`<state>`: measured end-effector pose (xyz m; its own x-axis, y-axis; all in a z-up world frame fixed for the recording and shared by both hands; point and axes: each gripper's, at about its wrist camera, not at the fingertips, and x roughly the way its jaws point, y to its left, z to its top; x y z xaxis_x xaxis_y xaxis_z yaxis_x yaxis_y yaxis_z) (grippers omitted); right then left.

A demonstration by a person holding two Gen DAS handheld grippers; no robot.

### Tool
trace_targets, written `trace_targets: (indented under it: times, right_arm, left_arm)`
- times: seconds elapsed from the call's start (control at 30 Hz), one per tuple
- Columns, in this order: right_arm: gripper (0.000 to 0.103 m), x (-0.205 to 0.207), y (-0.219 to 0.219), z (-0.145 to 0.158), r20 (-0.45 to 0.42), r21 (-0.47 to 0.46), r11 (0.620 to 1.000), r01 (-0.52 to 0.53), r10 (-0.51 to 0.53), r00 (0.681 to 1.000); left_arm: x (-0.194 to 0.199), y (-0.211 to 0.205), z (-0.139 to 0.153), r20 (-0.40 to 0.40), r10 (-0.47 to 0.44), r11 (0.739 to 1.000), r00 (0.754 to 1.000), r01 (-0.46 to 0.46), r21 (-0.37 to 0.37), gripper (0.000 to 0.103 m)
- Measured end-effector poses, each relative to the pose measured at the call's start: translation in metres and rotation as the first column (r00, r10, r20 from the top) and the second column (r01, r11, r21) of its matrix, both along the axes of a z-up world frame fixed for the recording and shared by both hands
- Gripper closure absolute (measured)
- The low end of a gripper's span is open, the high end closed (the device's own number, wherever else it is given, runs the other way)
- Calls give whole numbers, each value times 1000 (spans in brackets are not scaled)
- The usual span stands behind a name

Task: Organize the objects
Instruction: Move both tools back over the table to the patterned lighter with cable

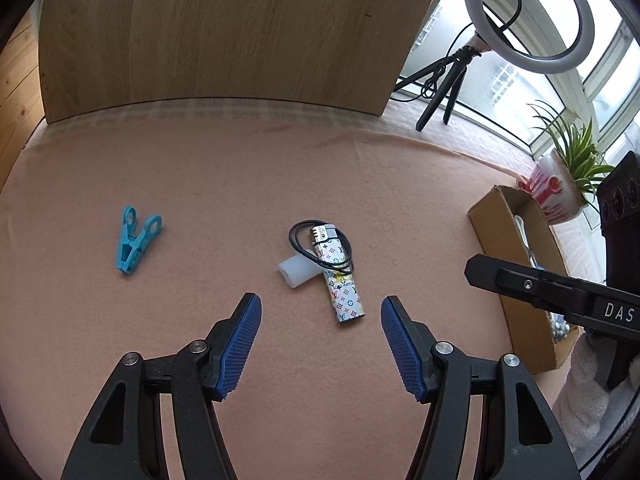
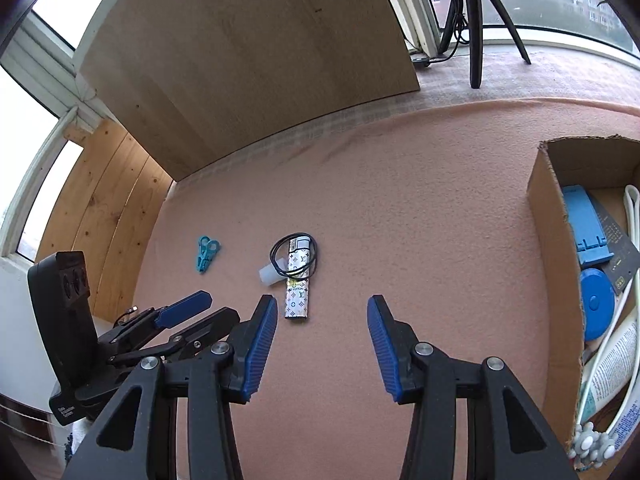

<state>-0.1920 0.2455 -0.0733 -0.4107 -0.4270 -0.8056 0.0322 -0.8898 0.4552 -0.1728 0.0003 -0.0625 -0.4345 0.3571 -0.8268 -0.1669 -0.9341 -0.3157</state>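
A patterned white lighter (image 1: pixel 342 284) lies on the pink felt table, with a black hair tie (image 1: pixel 320 250) looped over its top and a small white tube (image 1: pixel 296 272) beside it. A light blue clip (image 1: pixel 134 240) lies to the left. My left gripper (image 1: pixel 320 316) is open and empty just short of the lighter. In the right wrist view the lighter (image 2: pixel 298 284), hair tie (image 2: pixel 294 256), tube (image 2: pixel 269 274) and clip (image 2: pixel 207 252) lie ahead. My right gripper (image 2: pixel 322 316) is open and empty, with the left gripper's fingers (image 2: pixel 184 308) to its left.
A cardboard box (image 2: pixel 548 248) at the right holds blue items, a white cable and printed packets; it also shows in the left wrist view (image 1: pixel 492 232). A wooden board (image 1: pixel 216 40) stands at the back. A ring light on a tripod (image 1: pixel 524 16) and a potted plant (image 1: pixel 560 184) stand by the window.
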Motion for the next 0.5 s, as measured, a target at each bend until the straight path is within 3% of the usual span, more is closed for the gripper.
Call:
trace_targets:
  times: [0.3,0.5]
  right_arm:
    - [60,-48,-19,-51,154,-134,990,30,-9,988]
    - [70,-70,-27,-73,204,-160,987,32,1,979]
  left_arm:
    - [-34,8,-28,23,-60,998,998,60,-6,37]
    - [-53,28,-46,25,-108,994,994,108,-11,38]
